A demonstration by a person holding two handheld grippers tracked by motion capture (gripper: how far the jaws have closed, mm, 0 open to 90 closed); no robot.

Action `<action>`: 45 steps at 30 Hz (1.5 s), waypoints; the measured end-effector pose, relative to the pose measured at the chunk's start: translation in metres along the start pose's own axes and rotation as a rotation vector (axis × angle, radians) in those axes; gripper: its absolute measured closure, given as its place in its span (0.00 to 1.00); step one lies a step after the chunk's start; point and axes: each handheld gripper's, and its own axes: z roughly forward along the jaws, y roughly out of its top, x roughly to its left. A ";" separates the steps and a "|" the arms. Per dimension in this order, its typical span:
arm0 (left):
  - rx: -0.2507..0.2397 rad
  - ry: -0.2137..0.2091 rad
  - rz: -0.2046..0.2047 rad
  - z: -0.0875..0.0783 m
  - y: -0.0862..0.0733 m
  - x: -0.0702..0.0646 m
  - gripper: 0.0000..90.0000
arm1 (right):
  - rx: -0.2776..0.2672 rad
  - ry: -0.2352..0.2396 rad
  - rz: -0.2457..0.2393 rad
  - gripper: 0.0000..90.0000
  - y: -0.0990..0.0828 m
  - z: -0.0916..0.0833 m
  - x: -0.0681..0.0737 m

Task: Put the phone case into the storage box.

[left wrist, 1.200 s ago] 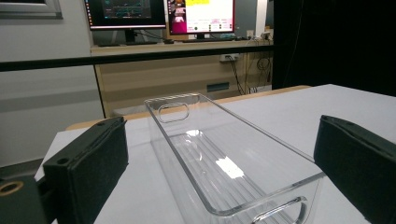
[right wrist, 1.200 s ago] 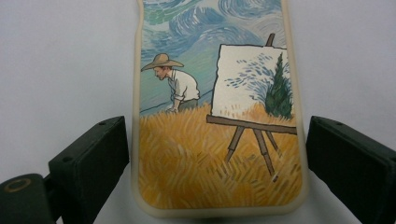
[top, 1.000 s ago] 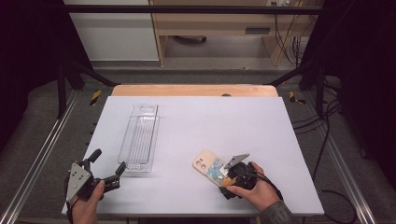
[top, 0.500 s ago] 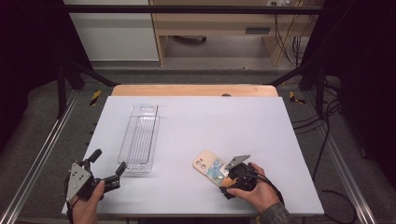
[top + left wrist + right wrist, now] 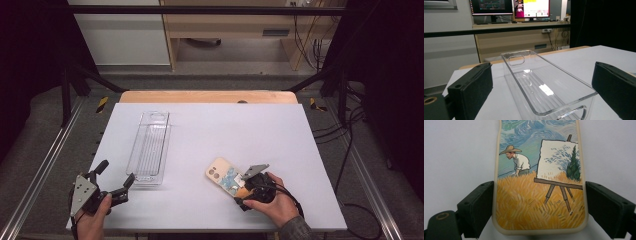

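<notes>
A phone case (image 5: 226,177) with a painted scene of a man in a straw hat and an easel lies flat on the white table (image 5: 225,130), near the front right. My right gripper (image 5: 240,192) straddles its near end. In the right gripper view the jaws have just been closing on the case (image 5: 539,195), and both pads (image 5: 477,205) now sit against its side edges. My left gripper (image 5: 116,173) rests open at the front left, pointing at the near end of an empty clear plastic tray (image 5: 150,145). The tray (image 5: 523,92) lies just beyond those jaws, untouched.
A wooden strip (image 5: 210,96) runs along the table's far edge. Black frame posts and cables stand to either side. A desk with monitors (image 5: 511,7) sits beyond the table. Bare tabletop spreads between the tray and the case.
None of the objects has shifted, and both hands stay where they were. The right hand's jaws look slightly tighter around the case's end.
</notes>
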 end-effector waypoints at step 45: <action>0.064 -0.270 -0.031 0.107 0.078 -0.069 0.02 | -0.419 0.005 0.045 0.13 0.070 -0.035 -0.033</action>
